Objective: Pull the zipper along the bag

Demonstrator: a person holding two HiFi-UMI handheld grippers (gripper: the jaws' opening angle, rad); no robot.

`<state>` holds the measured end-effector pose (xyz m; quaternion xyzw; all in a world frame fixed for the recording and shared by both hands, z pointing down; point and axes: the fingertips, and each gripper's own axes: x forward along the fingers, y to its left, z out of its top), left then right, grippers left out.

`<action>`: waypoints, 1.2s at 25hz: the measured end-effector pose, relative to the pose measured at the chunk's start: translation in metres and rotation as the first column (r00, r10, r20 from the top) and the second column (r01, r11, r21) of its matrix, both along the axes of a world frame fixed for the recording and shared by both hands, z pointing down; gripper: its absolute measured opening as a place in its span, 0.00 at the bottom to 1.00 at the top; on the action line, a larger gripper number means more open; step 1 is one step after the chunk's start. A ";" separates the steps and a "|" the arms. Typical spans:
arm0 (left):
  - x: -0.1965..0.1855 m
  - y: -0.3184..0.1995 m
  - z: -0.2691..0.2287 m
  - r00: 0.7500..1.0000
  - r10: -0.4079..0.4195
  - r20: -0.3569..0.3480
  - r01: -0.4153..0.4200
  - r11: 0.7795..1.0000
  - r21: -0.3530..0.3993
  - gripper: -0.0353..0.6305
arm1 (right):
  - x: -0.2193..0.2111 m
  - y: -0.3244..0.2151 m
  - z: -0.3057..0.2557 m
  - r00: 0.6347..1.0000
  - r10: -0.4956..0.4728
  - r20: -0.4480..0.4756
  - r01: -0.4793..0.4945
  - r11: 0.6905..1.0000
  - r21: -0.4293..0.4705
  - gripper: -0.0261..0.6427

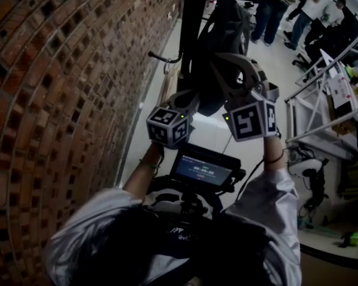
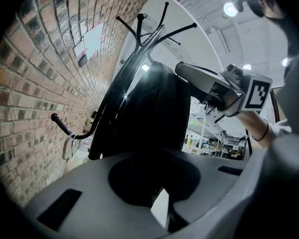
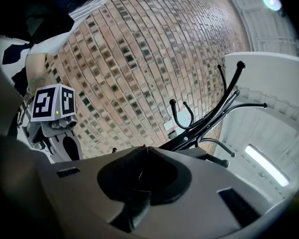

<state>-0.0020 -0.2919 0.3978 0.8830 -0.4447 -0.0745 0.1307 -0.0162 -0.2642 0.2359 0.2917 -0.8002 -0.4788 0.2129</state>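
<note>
A black bag (image 1: 218,46) hangs from a black coat rack (image 1: 191,16) beside the brick wall. My right gripper (image 1: 219,59) reaches the bag's upper side; its tips (image 3: 147,148) stand almost together with a dark tab of the bag, apparently the zipper pull (image 3: 134,203), pinched between them. From the left gripper view, that right gripper (image 2: 182,69) meets the bag's (image 2: 154,108) top edge. My left gripper (image 1: 194,100) sits lower at the bag's bottom part. Its tips (image 2: 154,152) are shut, with black bag fabric filling the space between the jaws.
The brick wall (image 1: 59,100) runs close on the left. A lower hook (image 2: 65,126) of the rack juts toward the wall. Several people (image 1: 274,11) stand at the back right, near metal frames and tables (image 1: 328,100). A small screen (image 1: 203,171) hangs on the person's chest.
</note>
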 end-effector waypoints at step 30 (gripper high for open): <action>-0.015 0.007 -0.009 0.999 -0.021 0.031 0.020 0.999 0.040 0.06 | 0.007 -0.003 0.017 0.992 0.041 0.119 -0.027 0.992 -0.122 0.07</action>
